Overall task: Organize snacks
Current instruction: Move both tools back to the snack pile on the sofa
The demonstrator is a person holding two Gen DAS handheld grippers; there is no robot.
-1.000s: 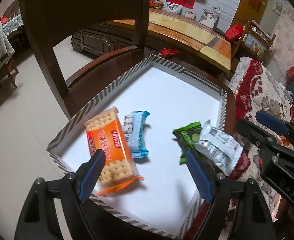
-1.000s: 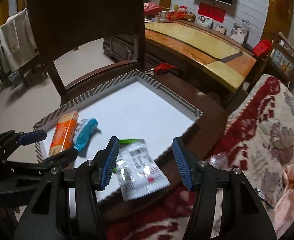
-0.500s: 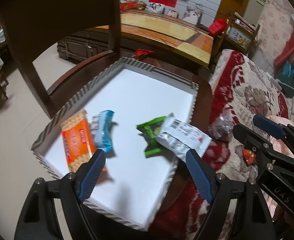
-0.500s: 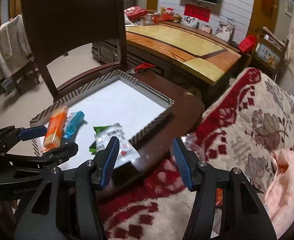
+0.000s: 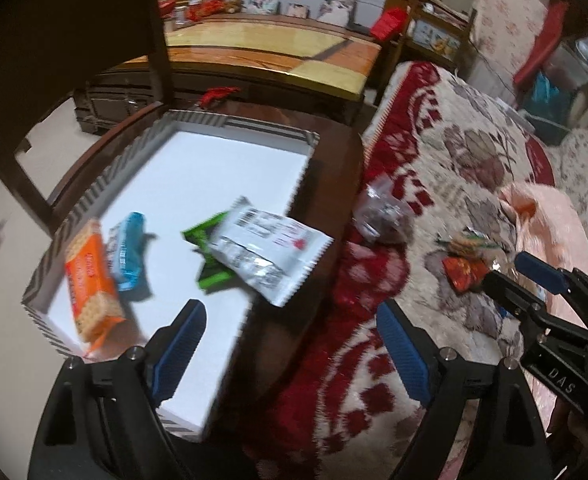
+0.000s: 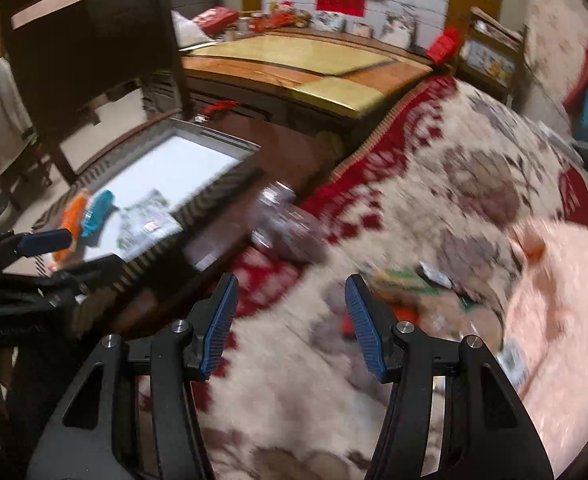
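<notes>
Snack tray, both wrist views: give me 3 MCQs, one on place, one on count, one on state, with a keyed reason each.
1. Where does the white packet lie?
A. Wholly on the sofa blanket
B. Over the tray's right rim, partly on the green packet
C. Under the orange cracker pack

2. How many packets are in or on the tray?
A. Two
B. Four
C. Six

3. What is between the right hand-held gripper's pads?
A. Nothing
B. The blue packet
C. The white packet

Key: 1 B, it overhangs the rim and covers the green packet. 2 B, orange cracker pack, blue packet, green, white. 3 A, the right hand-held gripper shows only blanket between its pads.
</notes>
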